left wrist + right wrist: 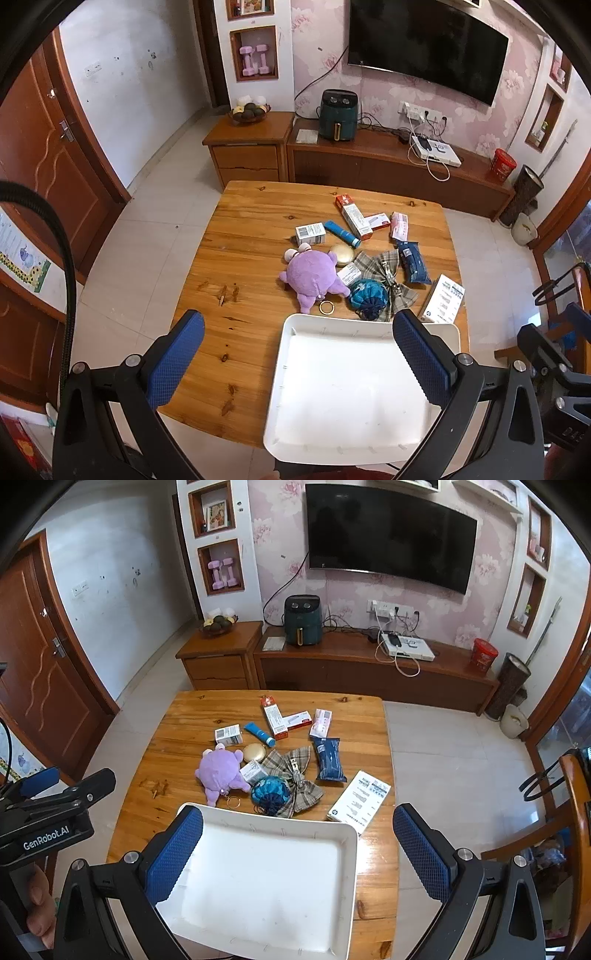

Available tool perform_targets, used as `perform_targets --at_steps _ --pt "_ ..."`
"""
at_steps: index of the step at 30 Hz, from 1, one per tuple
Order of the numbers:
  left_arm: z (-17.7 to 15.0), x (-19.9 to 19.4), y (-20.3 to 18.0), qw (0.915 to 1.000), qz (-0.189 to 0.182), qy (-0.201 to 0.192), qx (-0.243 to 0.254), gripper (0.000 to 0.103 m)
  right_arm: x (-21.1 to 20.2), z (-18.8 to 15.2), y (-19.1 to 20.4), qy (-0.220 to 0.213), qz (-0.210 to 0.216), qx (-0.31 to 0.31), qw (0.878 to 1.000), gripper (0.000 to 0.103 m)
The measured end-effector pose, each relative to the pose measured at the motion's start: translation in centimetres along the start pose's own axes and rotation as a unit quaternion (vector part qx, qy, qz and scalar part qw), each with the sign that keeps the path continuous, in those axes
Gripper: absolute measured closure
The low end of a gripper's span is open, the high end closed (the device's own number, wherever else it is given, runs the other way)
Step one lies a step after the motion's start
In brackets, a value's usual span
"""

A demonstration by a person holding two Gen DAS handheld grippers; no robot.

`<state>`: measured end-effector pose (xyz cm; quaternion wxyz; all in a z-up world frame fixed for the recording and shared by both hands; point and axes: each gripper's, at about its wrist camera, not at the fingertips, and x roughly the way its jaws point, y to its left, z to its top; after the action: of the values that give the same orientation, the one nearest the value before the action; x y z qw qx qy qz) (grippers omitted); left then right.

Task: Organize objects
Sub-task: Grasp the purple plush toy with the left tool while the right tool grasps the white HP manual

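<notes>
My left gripper (298, 345) hangs wide apart, empty, above the shallow white plastic tray (295, 424); the purple plush toy (312, 277) lies just beyond its far rim, ahead. My right gripper (297, 843), likewise spread, sits farther right.
</notes>
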<state>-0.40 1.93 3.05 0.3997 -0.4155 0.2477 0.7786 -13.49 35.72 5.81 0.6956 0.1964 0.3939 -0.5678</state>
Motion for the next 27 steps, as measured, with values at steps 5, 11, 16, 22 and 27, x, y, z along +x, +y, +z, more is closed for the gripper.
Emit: perform_targets --at_steps 5,11,16,22,27 --pt "-0.3 -0.2 -0.7 0.9993 -0.023 -0.005 0.029 0.001 1.0 -0.3 -1.1 0.010 -0.012 0.017 1.000 0.000" --pt "-0.1 0.6 -0.5 0.9973 -0.046 -0.006 0.056 0.001 3.0 0.0 -2.8 0.026 -0.024 0.038 0.999 0.000" --pt "0.8 2.2 -0.5 0.9941 -0.062 -0.001 0.089 0.001 4.5 1.0 -4.6 0.034 -0.045 0.071 0.996 0.000" --pt "3.7 5.4 -1.4 0.9840 -0.099 0.003 0.148 0.001 7.8 2.7 -6.9 0.078 -0.104 0.192 0.973 0.000" --pt "6.0 9.4 -3.2 0.9734 -0.132 0.021 0.186 0.001 11.7 3.2 -9.9 0.109 -0.109 0.249 0.956 0.000"
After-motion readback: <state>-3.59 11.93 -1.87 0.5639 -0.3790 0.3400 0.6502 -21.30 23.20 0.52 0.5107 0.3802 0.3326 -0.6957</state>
